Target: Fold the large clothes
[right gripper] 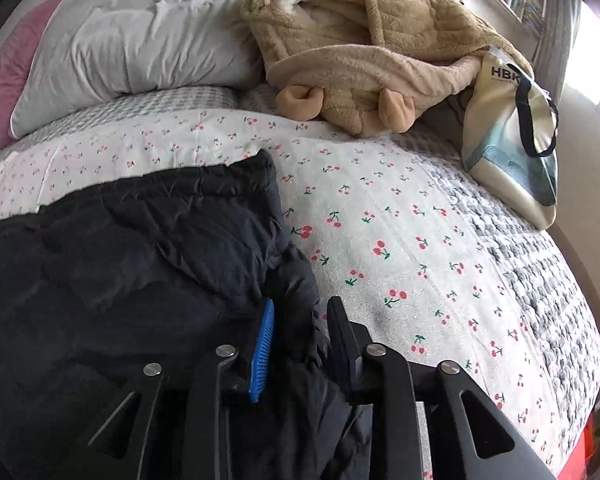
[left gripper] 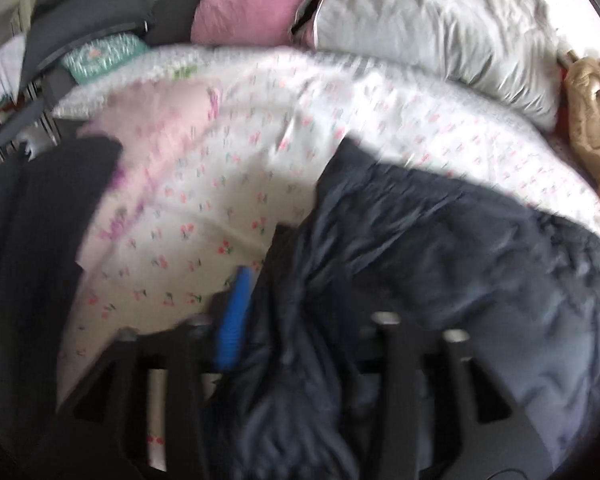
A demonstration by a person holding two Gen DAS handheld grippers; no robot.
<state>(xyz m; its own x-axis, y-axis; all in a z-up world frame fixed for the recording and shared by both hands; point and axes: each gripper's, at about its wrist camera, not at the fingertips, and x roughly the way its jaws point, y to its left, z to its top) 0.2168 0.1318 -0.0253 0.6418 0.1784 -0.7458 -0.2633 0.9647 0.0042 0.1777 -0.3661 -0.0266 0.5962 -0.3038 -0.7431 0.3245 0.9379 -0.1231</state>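
The right claw (right gripper: 300, 344) stood narrow, with a bunched fold of the dark jacket (right gripper: 140, 248) between its blue pad (right gripper: 262, 354) and its black finger; the fabric filled the gap and appeared gripped. The left claw (left gripper: 284, 300) stood wider, jacket (left gripper: 440, 248) cloth lying between its fingers; blur made contact impossible to judge. The jacket lay across the near edge of the bed (right gripper: 400, 220), on the cherry-print cover. Beyond it sat a grey pillow (right gripper: 132, 48), a tan robe (right gripper: 360, 40) and a tote bag (right gripper: 508, 140) at the far right corner. Risk: slippery padded fabric could slip from a partial grip, so the fold would collapse or skew.
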